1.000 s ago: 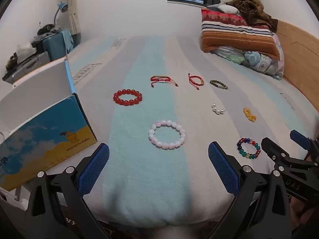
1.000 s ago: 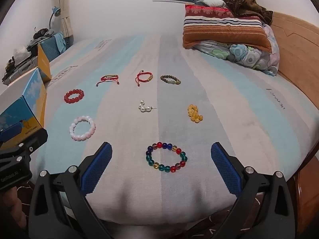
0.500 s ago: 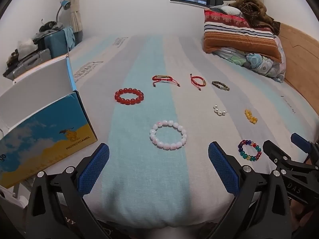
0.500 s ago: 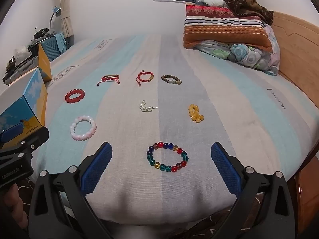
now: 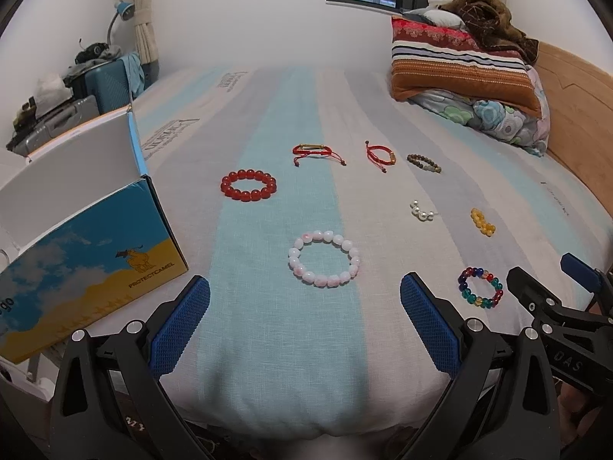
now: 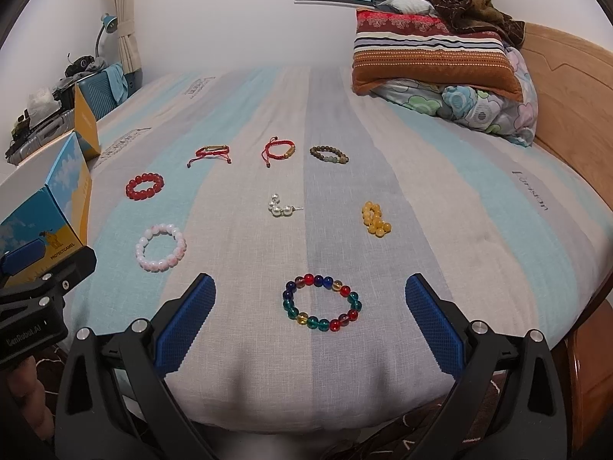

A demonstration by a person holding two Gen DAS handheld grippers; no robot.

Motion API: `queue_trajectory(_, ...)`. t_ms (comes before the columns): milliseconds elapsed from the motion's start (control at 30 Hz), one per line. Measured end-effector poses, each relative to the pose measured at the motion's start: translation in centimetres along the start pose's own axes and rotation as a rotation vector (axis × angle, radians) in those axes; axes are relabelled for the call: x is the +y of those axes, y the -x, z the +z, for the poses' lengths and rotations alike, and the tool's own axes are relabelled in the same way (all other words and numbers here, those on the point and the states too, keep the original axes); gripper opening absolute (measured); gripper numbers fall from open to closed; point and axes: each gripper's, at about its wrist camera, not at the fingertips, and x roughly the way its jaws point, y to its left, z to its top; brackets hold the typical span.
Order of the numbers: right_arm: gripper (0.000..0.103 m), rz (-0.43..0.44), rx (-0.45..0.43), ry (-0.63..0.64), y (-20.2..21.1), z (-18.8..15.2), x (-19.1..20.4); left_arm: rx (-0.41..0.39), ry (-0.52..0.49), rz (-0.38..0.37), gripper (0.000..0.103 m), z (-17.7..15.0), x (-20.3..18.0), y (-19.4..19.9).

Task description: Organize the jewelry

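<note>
Several bracelets lie spread on the striped bed (image 5: 268, 326). A pale pink bead bracelet (image 5: 324, 258) lies just ahead of my left gripper (image 5: 304, 318), which is open and empty. A multicoloured bead bracelet (image 6: 322, 302) lies between the open fingers of my right gripper (image 6: 310, 320), which is empty. Farther back lie a red bead bracelet (image 5: 248, 185), two red cord bracelets (image 5: 312, 150) (image 5: 380, 153), a dark bead bracelet (image 5: 423, 163), pearls (image 5: 421, 211) and yellow beads (image 5: 482, 221). An open blue and yellow box (image 5: 76, 253) stands at the left.
Striped and floral pillows (image 5: 463, 76) are stacked at the back right by the wooden headboard (image 5: 574, 115). A suitcase and clutter (image 5: 76, 92) stand beyond the bed's left edge. The bed's front edge drops off just under both grippers.
Both grippers have drawn back and risen very slightly; the jewelry has stayed where it was. Both grippers stay open.
</note>
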Motion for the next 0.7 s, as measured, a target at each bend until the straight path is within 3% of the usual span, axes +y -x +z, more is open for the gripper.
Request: queue_trajectory(700,0.096,0.017,0.020,-0.004,-0.22,-0.02,0.07,0.003,-0.012,-0.007,0.097,-0.09,-0.29,-0.03)
